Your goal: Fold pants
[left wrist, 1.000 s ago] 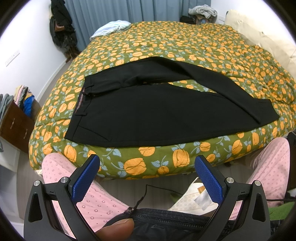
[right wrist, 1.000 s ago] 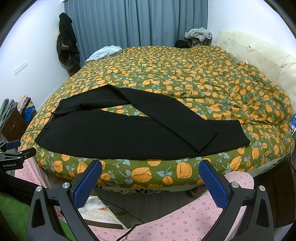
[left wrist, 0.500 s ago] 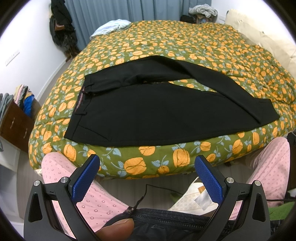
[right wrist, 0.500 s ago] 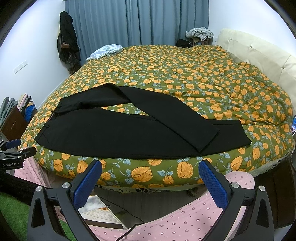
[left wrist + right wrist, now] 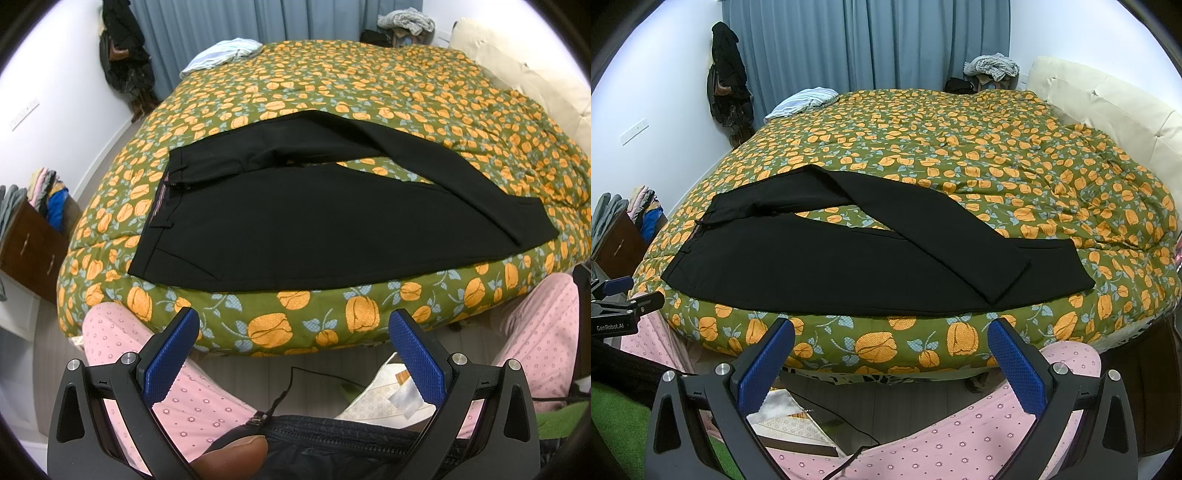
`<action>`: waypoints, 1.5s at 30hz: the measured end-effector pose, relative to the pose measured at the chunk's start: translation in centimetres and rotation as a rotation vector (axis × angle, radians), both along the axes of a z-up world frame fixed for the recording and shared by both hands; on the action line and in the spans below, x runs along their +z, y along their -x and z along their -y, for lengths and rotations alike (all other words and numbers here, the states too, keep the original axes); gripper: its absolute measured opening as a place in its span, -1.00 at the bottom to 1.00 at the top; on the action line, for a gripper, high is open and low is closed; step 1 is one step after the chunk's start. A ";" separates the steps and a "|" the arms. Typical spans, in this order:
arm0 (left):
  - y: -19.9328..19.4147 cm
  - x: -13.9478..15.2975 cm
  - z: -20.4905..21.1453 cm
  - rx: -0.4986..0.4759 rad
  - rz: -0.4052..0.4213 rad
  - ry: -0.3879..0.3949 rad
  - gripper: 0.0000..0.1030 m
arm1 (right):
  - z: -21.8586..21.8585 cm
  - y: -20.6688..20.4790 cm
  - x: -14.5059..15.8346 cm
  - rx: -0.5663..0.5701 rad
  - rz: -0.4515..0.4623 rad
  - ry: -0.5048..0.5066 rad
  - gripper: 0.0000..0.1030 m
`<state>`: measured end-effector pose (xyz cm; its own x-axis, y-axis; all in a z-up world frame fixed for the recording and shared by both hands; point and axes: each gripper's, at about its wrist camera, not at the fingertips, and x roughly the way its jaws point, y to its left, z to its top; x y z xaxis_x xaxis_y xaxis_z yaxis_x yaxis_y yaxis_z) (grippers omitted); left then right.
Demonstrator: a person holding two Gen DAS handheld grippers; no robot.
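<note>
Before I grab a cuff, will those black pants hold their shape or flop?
Likely floppy: the black pants lie flat and follow the bedspread, the far leg draped across the near one. Probably light, since the thin cloth barely dents it. A lifted cuff would probably trail the rest.

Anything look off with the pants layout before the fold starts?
Yes: the pants lie askew. The far leg crosses diagonally over the near leg at the cuffs, with quilt showing between them near the crotch. Both grippers hang open, off the bed.

Flower-print bed [image 5: 997,155] under black pants [image 5: 827,266], striped cloth [image 5: 805,101].
</note>
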<state>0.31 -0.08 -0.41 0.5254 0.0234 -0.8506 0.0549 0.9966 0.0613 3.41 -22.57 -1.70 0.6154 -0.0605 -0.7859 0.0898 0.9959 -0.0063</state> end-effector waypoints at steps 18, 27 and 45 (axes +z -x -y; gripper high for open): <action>0.0 0.0 0.0 0.000 -0.002 0.000 0.99 | -0.4 -0.2 0.0 0.003 -0.003 0.003 1.00; 0.3 -0.5 -0.3 0.000 -0.005 0.000 0.99 | -0.9 -0.2 -0.1 0.008 -0.009 0.003 1.00; 0.3 -0.6 -0.6 0.000 -0.005 -0.007 0.99 | -1.0 -0.4 -0.3 0.011 -0.014 0.003 1.00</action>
<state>-0.02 0.57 -1.00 0.5213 0.0291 -0.8529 0.0554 0.9962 0.0679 3.83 -21.62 -2.04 0.6052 -0.0564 -0.7940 0.0791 0.9968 -0.0106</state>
